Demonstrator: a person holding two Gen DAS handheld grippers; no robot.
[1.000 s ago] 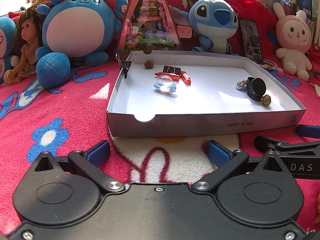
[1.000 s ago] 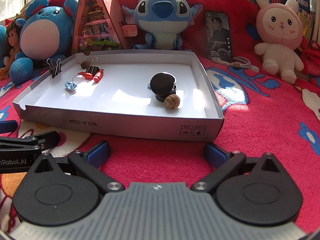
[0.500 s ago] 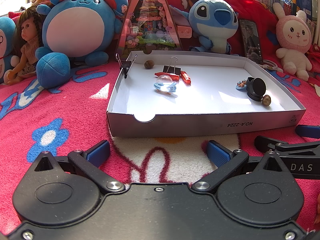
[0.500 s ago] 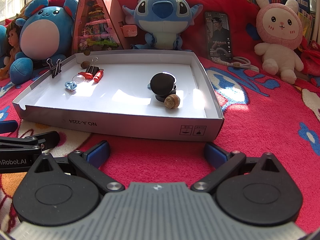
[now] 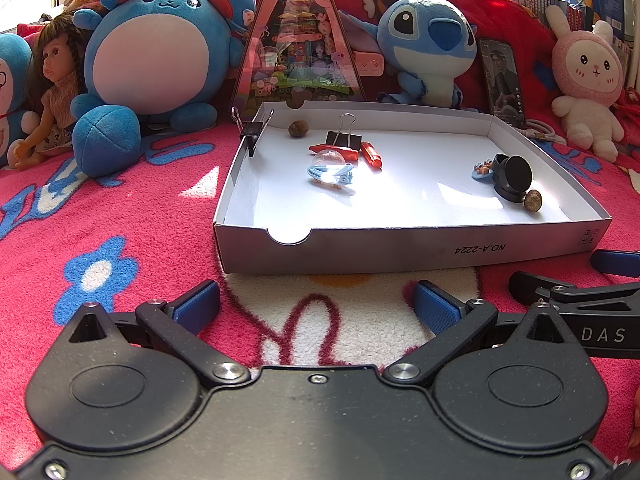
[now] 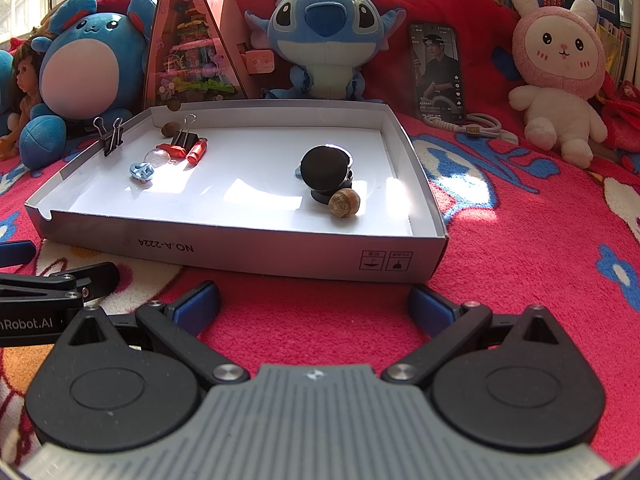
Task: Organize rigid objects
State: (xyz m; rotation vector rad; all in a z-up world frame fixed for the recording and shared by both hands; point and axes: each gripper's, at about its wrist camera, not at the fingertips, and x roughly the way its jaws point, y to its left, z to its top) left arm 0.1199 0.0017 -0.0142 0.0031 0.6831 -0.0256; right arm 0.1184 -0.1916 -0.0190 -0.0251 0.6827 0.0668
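Note:
A shallow white box lies on the red blanket. In it are a black binder clip, red pieces, a clear dome on a blue piece, a brown nut, a black round holder and a walnut. Another binder clip grips the box's left wall. My left gripper and right gripper are open and empty, just in front of the box.
Plush toys stand behind the box: a blue mouse, Stitch, a pink rabbit and a doll. A triangular toy case, a phone and a coiled cable are at the back.

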